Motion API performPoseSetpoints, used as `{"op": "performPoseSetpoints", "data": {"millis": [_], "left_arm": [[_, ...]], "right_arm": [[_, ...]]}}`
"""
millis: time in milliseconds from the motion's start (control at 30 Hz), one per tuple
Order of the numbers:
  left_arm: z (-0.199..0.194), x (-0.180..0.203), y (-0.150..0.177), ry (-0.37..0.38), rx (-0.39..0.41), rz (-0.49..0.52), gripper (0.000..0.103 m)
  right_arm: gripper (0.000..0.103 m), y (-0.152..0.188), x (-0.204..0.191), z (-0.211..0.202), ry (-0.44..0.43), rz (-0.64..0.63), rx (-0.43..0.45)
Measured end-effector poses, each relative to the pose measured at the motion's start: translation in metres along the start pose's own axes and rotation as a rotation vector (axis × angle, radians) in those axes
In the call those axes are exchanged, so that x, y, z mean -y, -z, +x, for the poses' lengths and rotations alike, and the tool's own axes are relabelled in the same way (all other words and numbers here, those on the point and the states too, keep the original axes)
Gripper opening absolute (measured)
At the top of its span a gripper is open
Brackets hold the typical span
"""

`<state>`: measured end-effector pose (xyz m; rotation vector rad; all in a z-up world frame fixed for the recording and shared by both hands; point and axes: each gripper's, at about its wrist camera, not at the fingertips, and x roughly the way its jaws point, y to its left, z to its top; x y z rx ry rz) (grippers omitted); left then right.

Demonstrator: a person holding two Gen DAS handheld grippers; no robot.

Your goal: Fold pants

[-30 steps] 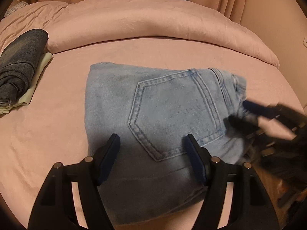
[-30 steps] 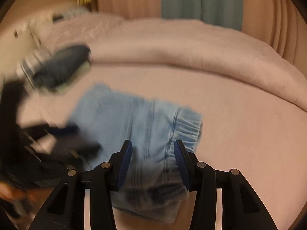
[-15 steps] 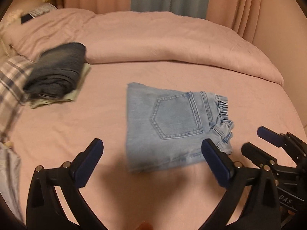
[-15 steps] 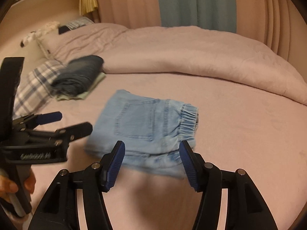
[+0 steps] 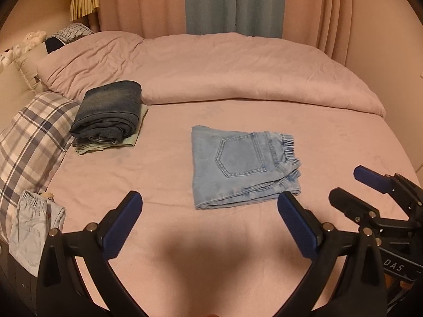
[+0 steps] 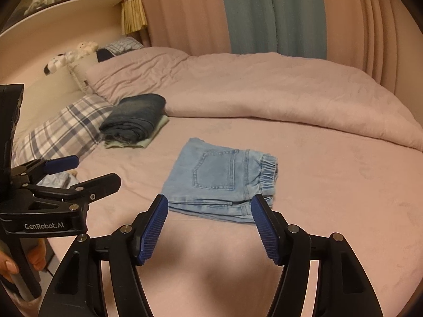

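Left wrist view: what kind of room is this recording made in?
Most likely a bedroom. The folded light blue jeans lie on a bed with a pink sheet, a plaid pillow at one side, and drawn curtains behind a rolled-back duvet.

The left gripper (image 5: 208, 211) is pointing forward and downward with its jaws standing wide apart and nothing between them, its blue pads (image 5: 120, 228) facing each other across the gap. The right gripper (image 6: 210, 228) is angling down the same way just beside it, its jaws having just been opening, with nothing gripped between them. At the lower left edge of the right wrist view, a hand (image 6: 15, 262) is wrapping the left gripper's handle.
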<state>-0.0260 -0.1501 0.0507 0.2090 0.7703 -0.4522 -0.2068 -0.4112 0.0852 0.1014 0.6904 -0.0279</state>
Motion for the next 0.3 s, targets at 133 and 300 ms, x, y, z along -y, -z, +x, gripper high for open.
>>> {"op": "performPoseSetpoints", "data": {"millis": [133,300], "left_arm": [[-0.014,0.003,0.002,-0.003,0.015,0.007,0.102],[-0.021,0.008,0.001,0.004,0.018,0.014,0.102]], "right_arm": [[0.066,0.002,-0.006,-0.012,0.012,-0.005,0.006],[0.066,0.003,-0.006,-0.021,0.021,0.008,0.014]]}}
